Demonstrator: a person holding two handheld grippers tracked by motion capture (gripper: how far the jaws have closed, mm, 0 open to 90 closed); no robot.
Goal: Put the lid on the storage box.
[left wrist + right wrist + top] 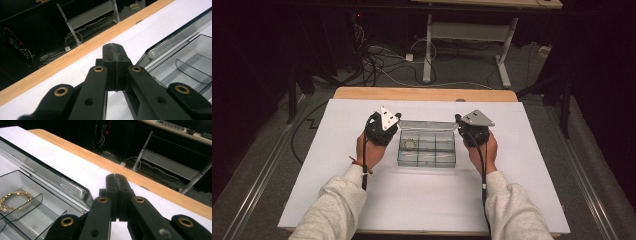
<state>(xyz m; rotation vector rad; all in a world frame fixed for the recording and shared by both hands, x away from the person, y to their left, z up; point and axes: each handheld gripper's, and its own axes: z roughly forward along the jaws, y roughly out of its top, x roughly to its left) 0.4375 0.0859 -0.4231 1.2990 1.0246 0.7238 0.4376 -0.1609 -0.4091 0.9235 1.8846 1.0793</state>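
A clear plastic compartment box (427, 158) lies open on the white table cover (422, 200), its lid (428, 125) folded back. A gold chain bracelet (409, 144) lies coiled in its far left compartment, and the right gripper view shows the bracelet (13, 199) too. My left gripper (396, 117) hovers just left of the box's far corner, jaws pressed together with nothing between them (115, 50). My right gripper (458, 119) hangs by the box's far right corner, also shut and empty (115, 180). The box's wall (175, 40) shows at the right of the left gripper view.
The wooden table edge (424, 93) runs along the far side of the white cover. Beyond it are a desk frame (467, 35) and loose cables (382, 65) on the floor. Open white surface lies in front of the box and to both sides.
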